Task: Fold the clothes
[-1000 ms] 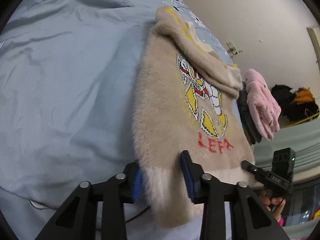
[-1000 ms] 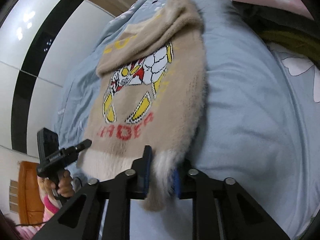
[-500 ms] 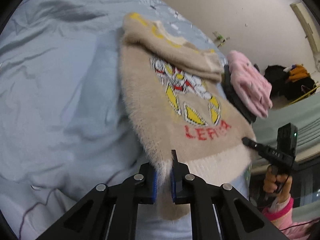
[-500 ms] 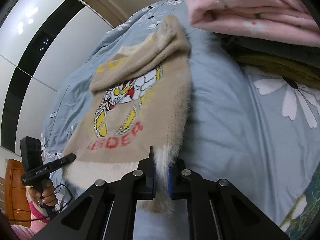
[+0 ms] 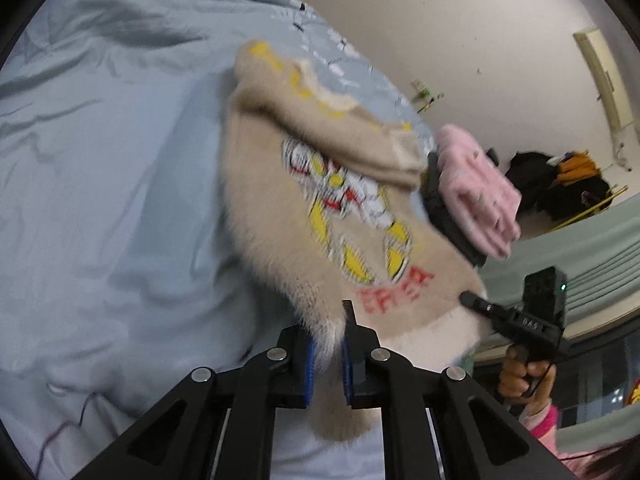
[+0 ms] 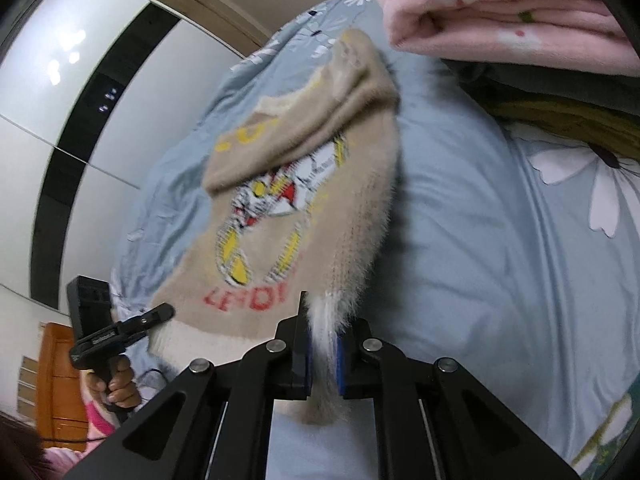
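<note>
Both grippers pinched the white hem of the fuzzy beige sweater over the blue bed.

The left gripper [image 5: 328,354] and right gripper [image 6: 323,354] were each closed on a hem corner of the sweater [image 5: 320,216], lifting that end off the bedsheet [image 5: 100,200]. Its collar end lay toward the bed's far edge, near a folded pink garment [image 6: 500,8] stacked on dark clothes [image 6: 560,108].

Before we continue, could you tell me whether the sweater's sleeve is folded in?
Folded in: a sleeve lies across the beige sweater chest.
</note>
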Demonstrator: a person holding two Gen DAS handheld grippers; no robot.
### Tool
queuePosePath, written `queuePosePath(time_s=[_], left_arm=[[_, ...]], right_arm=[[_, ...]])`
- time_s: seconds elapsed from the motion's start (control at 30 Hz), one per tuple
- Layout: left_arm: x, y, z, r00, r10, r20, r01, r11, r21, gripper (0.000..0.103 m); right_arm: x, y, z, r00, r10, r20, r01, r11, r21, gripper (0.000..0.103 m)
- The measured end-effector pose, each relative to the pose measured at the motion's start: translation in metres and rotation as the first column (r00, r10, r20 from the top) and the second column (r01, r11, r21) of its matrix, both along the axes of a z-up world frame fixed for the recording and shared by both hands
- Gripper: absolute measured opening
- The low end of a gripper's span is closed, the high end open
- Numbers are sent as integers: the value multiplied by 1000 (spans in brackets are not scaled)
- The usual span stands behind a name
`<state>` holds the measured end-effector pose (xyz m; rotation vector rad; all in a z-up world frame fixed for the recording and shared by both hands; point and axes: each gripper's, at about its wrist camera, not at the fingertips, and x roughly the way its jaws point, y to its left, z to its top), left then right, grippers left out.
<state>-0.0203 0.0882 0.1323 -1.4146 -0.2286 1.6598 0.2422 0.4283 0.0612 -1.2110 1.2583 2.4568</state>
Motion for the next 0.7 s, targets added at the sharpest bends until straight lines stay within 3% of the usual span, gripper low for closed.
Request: queuePosePath(time_s=[0.17, 0.43, 0.7], left_arm=[[-35, 18, 14, 999, 45, 5, -45, 999, 22, 11], [-112, 53, 11, 985, 139, 99, -148, 985, 94, 14], [-175, 103, -7, 972, 194, 130, -205, 976, 77, 17]], right_arm=[[-15, 17, 25, 995, -6, -100, 3, 1000, -31, 9], [-63, 66, 45, 980, -59, -188, 44, 996, -78, 9], [-121, 102, 43, 981, -116, -156, 113, 993, -26, 14]])
